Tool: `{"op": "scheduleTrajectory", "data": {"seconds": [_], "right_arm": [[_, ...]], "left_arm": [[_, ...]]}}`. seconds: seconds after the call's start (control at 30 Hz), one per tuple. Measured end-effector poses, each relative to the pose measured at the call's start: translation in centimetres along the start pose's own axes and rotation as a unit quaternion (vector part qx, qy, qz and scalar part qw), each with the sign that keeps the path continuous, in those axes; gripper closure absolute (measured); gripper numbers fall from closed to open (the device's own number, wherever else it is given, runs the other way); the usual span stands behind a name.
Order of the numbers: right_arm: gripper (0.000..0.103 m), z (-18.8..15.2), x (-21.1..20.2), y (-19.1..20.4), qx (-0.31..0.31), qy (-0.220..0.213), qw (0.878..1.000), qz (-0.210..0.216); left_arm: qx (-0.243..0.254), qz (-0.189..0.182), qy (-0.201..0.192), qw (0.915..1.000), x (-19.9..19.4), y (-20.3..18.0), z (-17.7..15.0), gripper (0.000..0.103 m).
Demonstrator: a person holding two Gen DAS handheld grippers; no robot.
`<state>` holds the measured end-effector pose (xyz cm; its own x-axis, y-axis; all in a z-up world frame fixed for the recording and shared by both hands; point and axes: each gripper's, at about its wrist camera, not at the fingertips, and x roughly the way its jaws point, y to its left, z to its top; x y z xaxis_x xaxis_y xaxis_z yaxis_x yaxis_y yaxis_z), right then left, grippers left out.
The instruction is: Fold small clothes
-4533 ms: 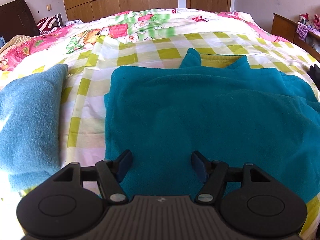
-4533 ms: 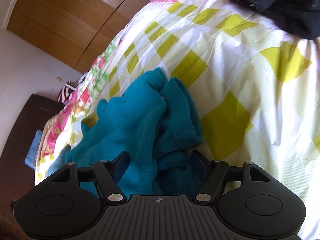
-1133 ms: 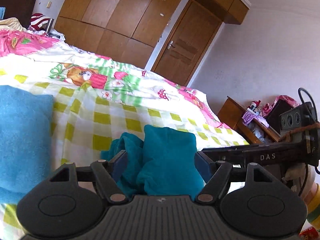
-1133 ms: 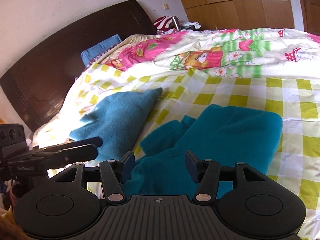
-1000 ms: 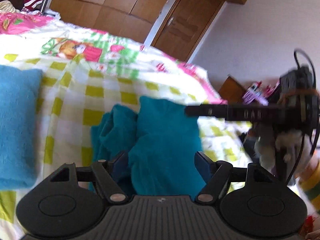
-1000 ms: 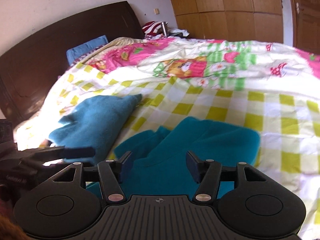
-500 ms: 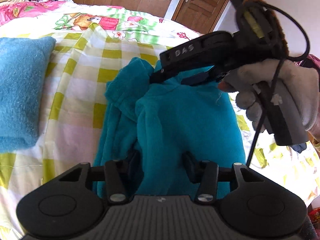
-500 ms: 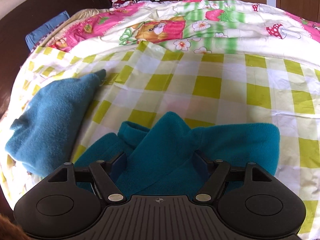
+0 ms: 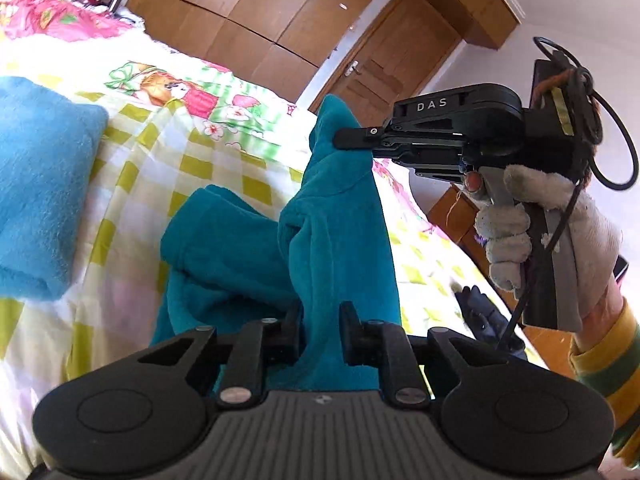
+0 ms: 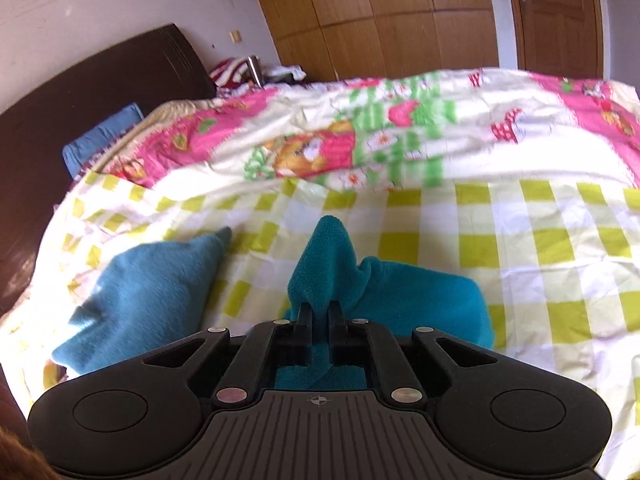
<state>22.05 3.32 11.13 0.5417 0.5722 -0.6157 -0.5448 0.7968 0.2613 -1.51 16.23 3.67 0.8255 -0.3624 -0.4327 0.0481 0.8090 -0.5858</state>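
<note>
Looking along the left gripper, its two fingers are pressed onto a fold of one teal fleece garment, which rises from the checked bedspread toward the far right. At the far end of that raised fold, the right gripper comes in level from the right, its fingertips pinching the garment's upper corner; a white-gloved right hand wraps its handle, with a striped cuff at the wrist. The rest of the garment lies bunched on the bed, left of the lifted strip. One lighter blue folded cloth sits on the bed at far left, apart from the garment. A dark item lies at the bed's right edge; what it is cannot be told. Seen from the right wrist, the right gripper has its two fingers nearly together, nipping a peak of the teal fleece garment that stands up just ahead of them, while the remainder spreads to the right on the checked bedspread. The lighter blue folded cloth lies to the left, near but not touching. One dark headboard stands at the far left.
</note>
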Motion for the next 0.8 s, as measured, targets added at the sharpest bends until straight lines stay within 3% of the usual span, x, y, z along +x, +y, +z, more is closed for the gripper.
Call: {"op": "scheduleTrajectory", "data": {"seconds": [0.17,0.23,0.3,0.37,0.47,0.63,0.73,0.8], "right_arm": [[0.095,-1.0,4.8,5.0,-0.052,0.027,0.998,0.034],[0.095,-1.8,8.0,6.4,-0.058,0.052,0.996,0.039],[0.095,-2.8,10.7,7.8,-0.064,0.069,0.995,0.039],[0.095,-4.3,12.8,9.5,-0.075,0.086,0.992,0.053],[0.095,-5.8,14.1,10.4,-0.084,0.096,0.990,0.058],[0.096,-4.8,12.3,7.5,-0.056,0.082,0.993,0.058],[0.096,-3.7,10.0,4.8,-0.035,0.064,0.996,0.043],[0.096,-3.3,8.3,3.2,-0.014,0.054,0.997,0.047]], "left_arm": [[-0.077,0.049,0.026,0.9954,0.4,5.2,-1.1,0.072],[-0.139,0.039,0.048,0.9883,0.9,7.7,-1.7,0.073],[-0.158,0.044,0.058,0.9848,1.2,8.4,-1.7,0.073],[-0.141,0.067,0.070,0.9852,1.5,8.1,-1.5,0.077],[-0.120,0.050,0.067,0.9893,0.9,8.0,-0.5,0.076],[-0.096,0.047,0.004,0.9942,-2.4,8.7,2.3,0.047],[-0.089,0.036,-0.031,0.9949,-3.4,8.8,3.7,0.042],[-0.054,0.087,-0.045,0.9937,-2.3,7.9,4.7,0.042]]}}
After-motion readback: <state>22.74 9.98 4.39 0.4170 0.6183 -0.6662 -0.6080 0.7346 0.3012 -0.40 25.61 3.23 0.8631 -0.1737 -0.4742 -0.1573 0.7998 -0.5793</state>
